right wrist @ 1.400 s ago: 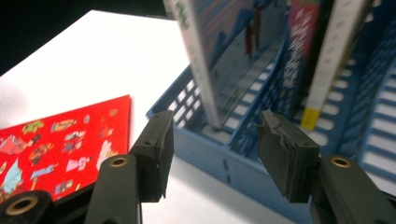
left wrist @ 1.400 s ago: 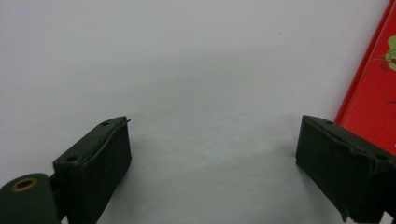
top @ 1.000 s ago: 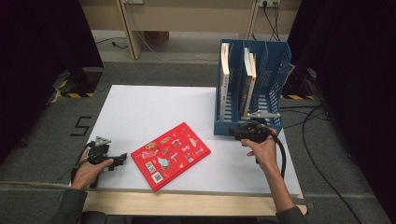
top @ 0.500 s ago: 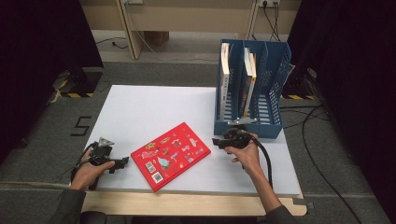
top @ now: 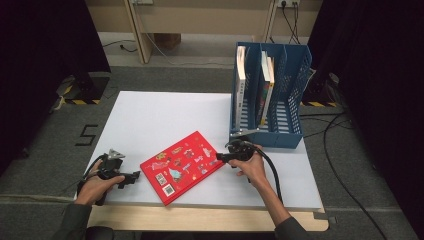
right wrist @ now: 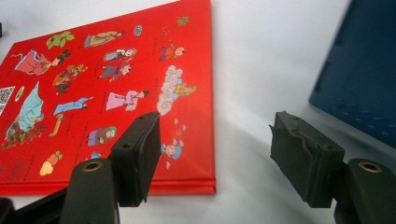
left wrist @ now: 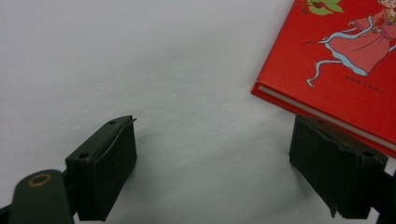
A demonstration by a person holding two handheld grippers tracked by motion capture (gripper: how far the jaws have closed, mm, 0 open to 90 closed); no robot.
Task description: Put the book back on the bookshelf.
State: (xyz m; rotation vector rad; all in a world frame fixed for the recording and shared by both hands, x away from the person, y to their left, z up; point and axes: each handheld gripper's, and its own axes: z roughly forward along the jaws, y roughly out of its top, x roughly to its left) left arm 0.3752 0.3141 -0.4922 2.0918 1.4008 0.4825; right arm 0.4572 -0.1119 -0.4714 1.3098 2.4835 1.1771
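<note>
Left gripper view: the red book [left wrist: 336,60] is cut off by the top and right edges, leaving one corner and part of a printed figure in frame; one jaw stands in front of the lower page edge.

Right gripper view: the same book runs off the left edge, and a jaw covers part of the near cover. The blue rack [right wrist: 362,79] is blurred and cropped by the right edge, so its compartments cannot be made out.

High view: the books in the rack [top: 252,90] are too small for titles to be read. The cover pictures and code square on the red book are likewise illegible. Both forearms are cut off at the bottom edge.
</note>
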